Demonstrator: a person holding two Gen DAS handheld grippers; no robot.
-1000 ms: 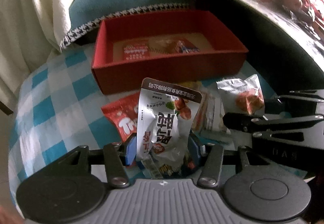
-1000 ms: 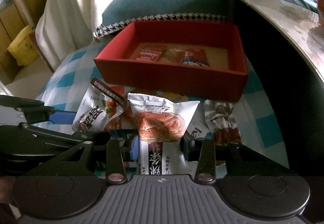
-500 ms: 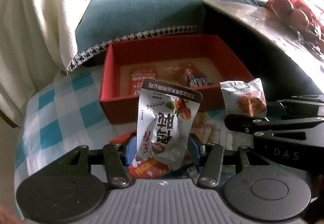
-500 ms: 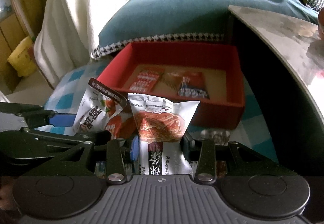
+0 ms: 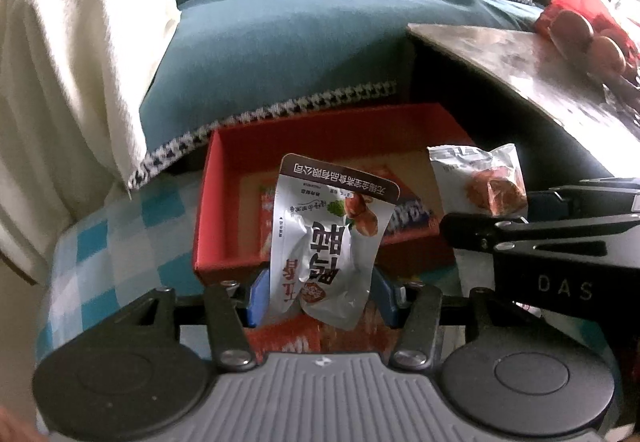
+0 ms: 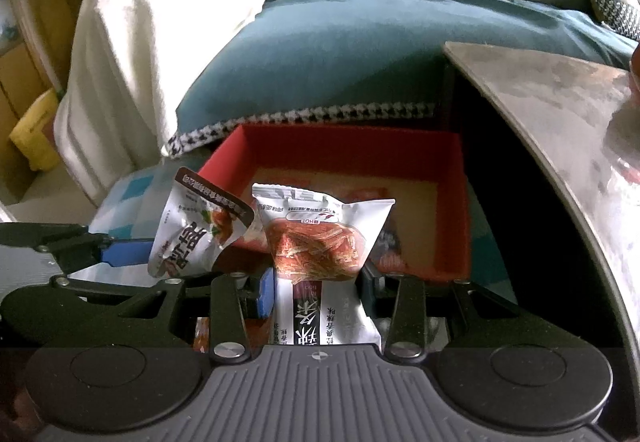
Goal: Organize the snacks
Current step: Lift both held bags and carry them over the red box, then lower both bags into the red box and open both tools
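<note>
The red box [image 5: 224, 202] sits open on a blue-and-white checked cloth [image 5: 100, 254], and everything else is placed against it. The left gripper [image 5: 320, 296] hangs just in front of the box's near wall, its blue-padded fingers [image 5: 256, 296] pinching the lower end of a silver snack pouch [image 5: 328, 238] with a brown top band; the pouch stands upright, its top overlapping the box's open interior in the left wrist view. The right gripper [image 6: 316, 290] is just beside it, to the right, also at the box's near wall, and its fingers are clamped on a white packet of red-orange strips [image 6: 316, 238], which likewise stands upright before the box's floor. Inside the box, flat red snack packets [image 5: 266, 218] lie on the tan bottom, partly hidden by the held pouches. More packets [image 5: 288, 340] lie on the cloth in front of the box, below the left gripper. Behind the box rises a teal cushion with a houndstooth edge [image 6: 340, 54]; a cream blanket [image 6: 160, 22] drapes to its left, and a grey tabletop [image 6: 560, 102] juts over to the box's right.
</note>
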